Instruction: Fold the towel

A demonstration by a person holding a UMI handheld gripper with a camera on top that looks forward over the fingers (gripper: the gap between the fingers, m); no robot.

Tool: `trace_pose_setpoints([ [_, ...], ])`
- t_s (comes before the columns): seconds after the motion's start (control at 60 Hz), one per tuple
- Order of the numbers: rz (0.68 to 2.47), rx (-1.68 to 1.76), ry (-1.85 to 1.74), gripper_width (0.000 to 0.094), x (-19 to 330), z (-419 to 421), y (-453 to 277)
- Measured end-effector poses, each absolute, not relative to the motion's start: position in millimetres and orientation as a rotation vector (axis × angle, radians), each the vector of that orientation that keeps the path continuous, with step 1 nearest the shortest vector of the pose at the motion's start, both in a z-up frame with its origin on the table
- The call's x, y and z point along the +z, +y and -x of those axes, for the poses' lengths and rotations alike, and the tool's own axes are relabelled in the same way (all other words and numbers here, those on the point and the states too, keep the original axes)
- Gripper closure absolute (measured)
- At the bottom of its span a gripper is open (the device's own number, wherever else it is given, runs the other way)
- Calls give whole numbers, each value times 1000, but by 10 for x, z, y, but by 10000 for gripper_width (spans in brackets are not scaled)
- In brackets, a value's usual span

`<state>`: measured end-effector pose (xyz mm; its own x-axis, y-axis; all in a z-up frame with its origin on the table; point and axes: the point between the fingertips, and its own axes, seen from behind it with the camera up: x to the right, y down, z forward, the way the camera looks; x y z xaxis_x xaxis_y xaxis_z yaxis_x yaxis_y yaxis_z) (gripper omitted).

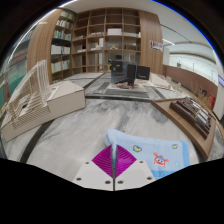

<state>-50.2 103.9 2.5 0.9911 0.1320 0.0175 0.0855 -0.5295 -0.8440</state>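
A light blue towel with small coloured prints lies on the marble table, just ahead of my fingers and to their right. My gripper is low over the table's near part. Its two magenta pads meet in the middle, and a thin edge of the towel stands up between them. The fingers are shut on that towel edge. The part of the towel beneath the fingers is hidden.
A pale wooden box stands on the table to the left. A dark rack with small items stands to the right. Beyond the table are a desk with dark screens and tall bookshelves.
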Motion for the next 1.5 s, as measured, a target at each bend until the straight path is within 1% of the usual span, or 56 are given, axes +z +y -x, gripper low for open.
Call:
trace_pose_setpoints([
  [0.083,2055,62,-139,930,409,394,1055],
  [0.167,1966,19,-117,930,847,50,1080],
  [0.233,1950,-12,-60,929,1015,-359,1045],
  [0.317,1996,-35,17,925,872,-862,1005],
  [0.433,2127,-90,119,918,370,-1405,891],
  [0.5,2204,-64,170,904,128,-1512,812],
  [0.567,2222,-22,193,901,52,-1514,791],
  [0.6,2220,-15,190,871,73,-1524,789],
  [0.617,2222,-8,189,887,98,-1504,798],
  [0.633,2217,2,188,719,104,-1497,794],
  [0.65,2212,4,191,664,116,-1503,784],
  [0.75,2226,17,151,69,136,-1530,643],
  [0.783,2228,21,131,123,140,-1522,576],
  [0.8,2224,23,122,131,152,-1530,542],
  [0.867,2209,10,96,88,226,-1585,349],
  [1.0,2142,-5,92,100,521,-1595,-175],
  [1.233,2017,0,34,96,1090,-1275,-974],
  [1.383,1981,-47,-52,95,1227,-1246,-1195],
  [1.5,1948,-24,-12,91,1289,-1260,-1215],
])
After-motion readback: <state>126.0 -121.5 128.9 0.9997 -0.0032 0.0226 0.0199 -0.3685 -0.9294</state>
